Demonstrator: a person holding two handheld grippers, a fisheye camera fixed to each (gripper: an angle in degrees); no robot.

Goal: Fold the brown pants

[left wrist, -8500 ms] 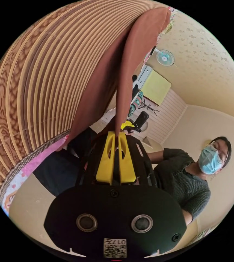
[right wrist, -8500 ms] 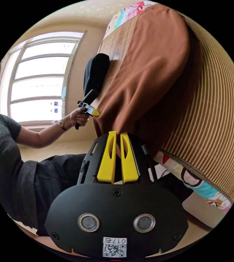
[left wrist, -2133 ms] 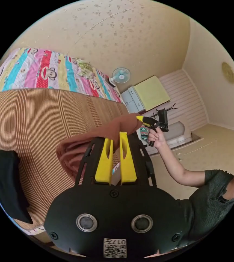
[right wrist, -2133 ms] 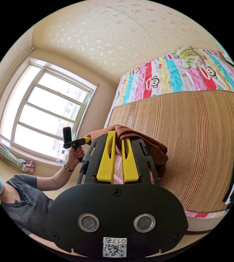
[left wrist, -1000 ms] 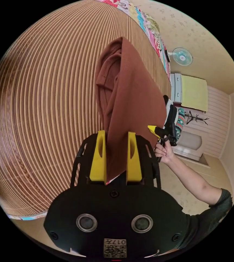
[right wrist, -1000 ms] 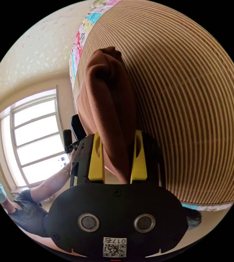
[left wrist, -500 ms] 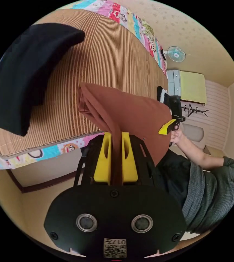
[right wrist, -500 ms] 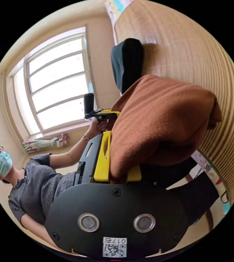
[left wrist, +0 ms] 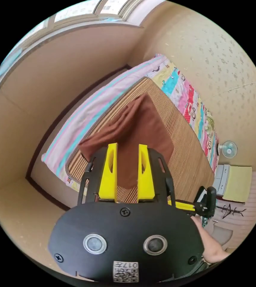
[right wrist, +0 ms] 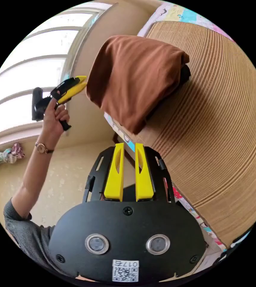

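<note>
Nearest to you in both views sits a black camera housing with a small white code sticker at its lower edge; the print on it is too small to make out.

In the left gripper view, your left gripper [left wrist: 127, 146] has its yellow jaws spread apart with a clear gap. The brown pants [left wrist: 133, 134] show through that gap, lying beyond the jaw tips as a folded bundle on the striped woven mat [left wrist: 181, 149]. Whether the jaws touch the cloth cannot be told from this angle; nothing is pinched between them. Low at the right of that view, your right gripper [left wrist: 181, 205] shows, held in your hand [left wrist: 205, 236].

In the right gripper view, your right gripper [right wrist: 129, 146] has its jaws close together with only a narrow slit between them, and they hold nothing. The brown pants [right wrist: 133, 74] lie well beyond the tips, folded into a thick pad near the mat's [right wrist: 217, 119] edge, with something dark showing under their far side. To the left, your left gripper [right wrist: 78, 82] is just beside the pants' edge, held in your hand [right wrist: 54, 115].

Farther off are the cartoon-print bedsheet [left wrist: 190, 101], a fan [left wrist: 228, 149] and the window [right wrist: 29, 74].
</note>
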